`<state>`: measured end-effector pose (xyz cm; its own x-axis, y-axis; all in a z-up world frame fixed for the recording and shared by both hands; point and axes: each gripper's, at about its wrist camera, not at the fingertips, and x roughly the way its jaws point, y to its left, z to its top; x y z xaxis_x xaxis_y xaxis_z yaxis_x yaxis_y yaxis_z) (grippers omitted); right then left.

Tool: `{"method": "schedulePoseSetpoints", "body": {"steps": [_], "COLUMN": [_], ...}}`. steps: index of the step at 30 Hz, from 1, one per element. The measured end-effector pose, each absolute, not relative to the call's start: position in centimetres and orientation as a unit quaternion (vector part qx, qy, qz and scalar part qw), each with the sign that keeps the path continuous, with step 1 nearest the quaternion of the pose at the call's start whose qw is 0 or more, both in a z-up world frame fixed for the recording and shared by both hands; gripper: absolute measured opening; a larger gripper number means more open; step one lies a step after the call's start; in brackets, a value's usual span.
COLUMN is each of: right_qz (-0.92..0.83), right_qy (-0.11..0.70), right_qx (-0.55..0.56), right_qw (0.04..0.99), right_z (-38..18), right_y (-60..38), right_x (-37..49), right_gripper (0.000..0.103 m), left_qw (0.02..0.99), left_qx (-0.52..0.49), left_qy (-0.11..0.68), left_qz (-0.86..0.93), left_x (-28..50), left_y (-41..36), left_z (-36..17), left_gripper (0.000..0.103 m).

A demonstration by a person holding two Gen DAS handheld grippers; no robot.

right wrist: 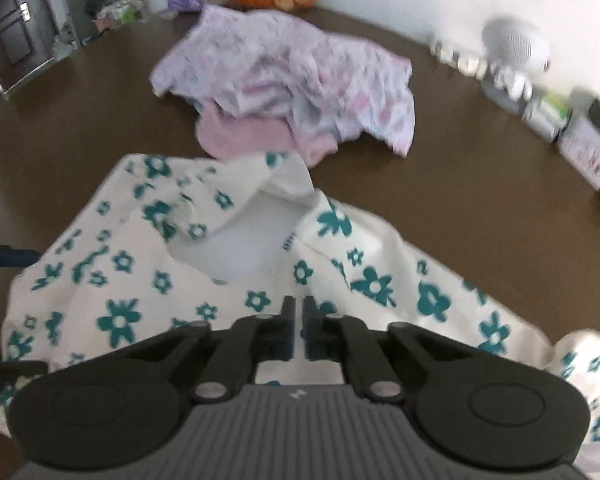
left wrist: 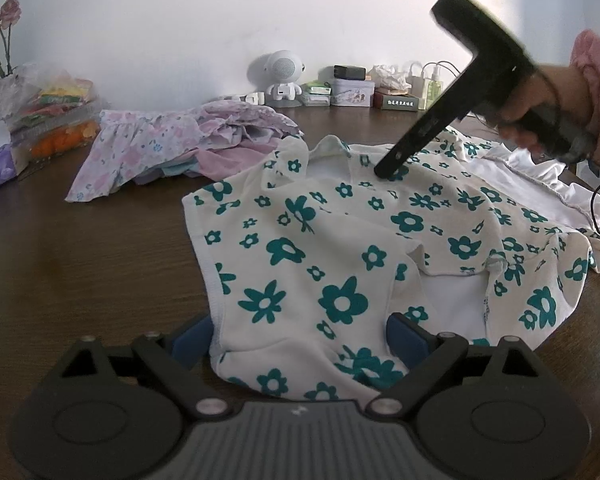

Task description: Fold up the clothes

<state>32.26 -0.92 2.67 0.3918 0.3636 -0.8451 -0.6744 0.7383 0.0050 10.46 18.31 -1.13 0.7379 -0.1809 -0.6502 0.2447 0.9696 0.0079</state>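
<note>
A white garment with teal flowers [left wrist: 340,240] [right wrist: 380,280] lies crumpled on the dark wooden table [left wrist: 80,260] [right wrist: 480,208], its neckline turned away from my left gripper. My left gripper [left wrist: 300,340] stands open at the near hem, with the cloth lying loose between its wide-set blue fingers [left wrist: 408,340]. A hand in a pink sleeve [left wrist: 592,64] holds my right gripper [left wrist: 384,172] [right wrist: 298,308], which points down at the fabric beside the neckline. Its jaws are shut, and a thin bit of cloth seems pinched at the tips.
A heap of pastel floral and pink clothes [left wrist: 172,140] [right wrist: 292,72] lies behind the garment. A white ruffled piece [left wrist: 520,176] lies at its right. Along the wall stand a white robot-shaped speaker [left wrist: 280,68], small boxes [left wrist: 352,92], a snack bag [left wrist: 52,108] and flowers [left wrist: 0,40].
</note>
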Motion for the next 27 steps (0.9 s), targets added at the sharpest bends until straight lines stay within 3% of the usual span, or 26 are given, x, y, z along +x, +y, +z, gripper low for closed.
{"method": "schedulePoseSetpoints", "body": {"steps": [3, 6, 8, 9, 12, 21, 27], "right_qz": [0.29, 0.31, 0.326, 0.332, 0.331, 0.293, 0.278], "right_qy": [0.442, 0.425, 0.406, 0.396, 0.395, 0.437, 0.413], "right_qx": [-0.131, -0.085, -0.075, -0.078, -0.106, -0.127, -0.131], "right_qw": [0.839, 0.846, 0.851, 0.852, 0.85, 0.841, 0.857], "right_z": [3.1, 5.5, 7.4, 8.2, 9.1, 5.1, 4.0], "right_y": [-2.1, -4.7, -6.5, -7.5, -10.6, -17.4, -19.7], "right_x": [33.4, 31.6, 29.5, 28.1, 23.5, 14.6, 10.8], "right_gripper": [0.002, 0.016, 0.056, 0.061, 0.063, 0.063, 0.064], "left_qw": [0.931, 0.938, 0.942, 0.943, 0.943, 0.896, 0.868], "left_qx": [0.037, 0.007, -0.009, -0.006, 0.036, 0.099, 0.058], "left_qy": [0.346, 0.327, 0.314, 0.307, 0.299, 0.335, 0.41], "left_qz": [-0.112, -0.113, -0.118, -0.124, -0.141, -0.273, -0.274], "left_x": [10.4, 9.9, 9.6, 9.6, 9.8, 10.7, 12.1], "left_y": [18.6, 19.4, 19.8, 19.6, 17.9, 10.0, 8.2], "left_z": [-0.7, 0.7, 1.7, 2.3, 3.4, 3.8, 1.6], "left_gripper": [0.092, 0.09, 0.09, 0.09, 0.089, 0.051, 0.05]}}
